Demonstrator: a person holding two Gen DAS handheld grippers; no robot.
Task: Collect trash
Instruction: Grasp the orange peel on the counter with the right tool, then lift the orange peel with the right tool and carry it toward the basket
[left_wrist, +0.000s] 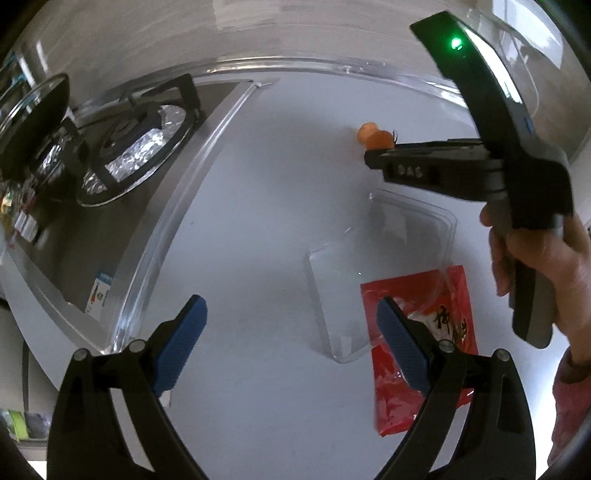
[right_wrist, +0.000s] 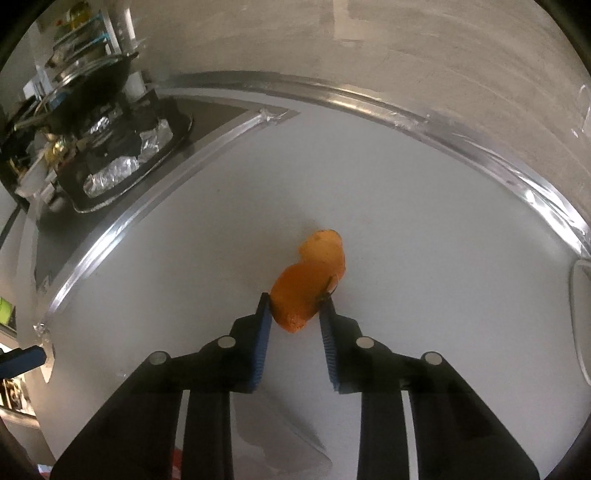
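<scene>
An orange peel lies on the white counter. My right gripper has its blue-padded fingers on either side of the peel's near end, touching it; a second lobe of peel extends beyond the tips. In the left wrist view the peel shows just past the right gripper's tip. My left gripper is open and empty, held above the counter. A clear plastic container and a red snack wrapper lie under and right of it.
A gas stove with foil-lined burners sits left, behind a raised metal strip. A lidded pan stands on the far burner. A metal trim runs along the wall at the back.
</scene>
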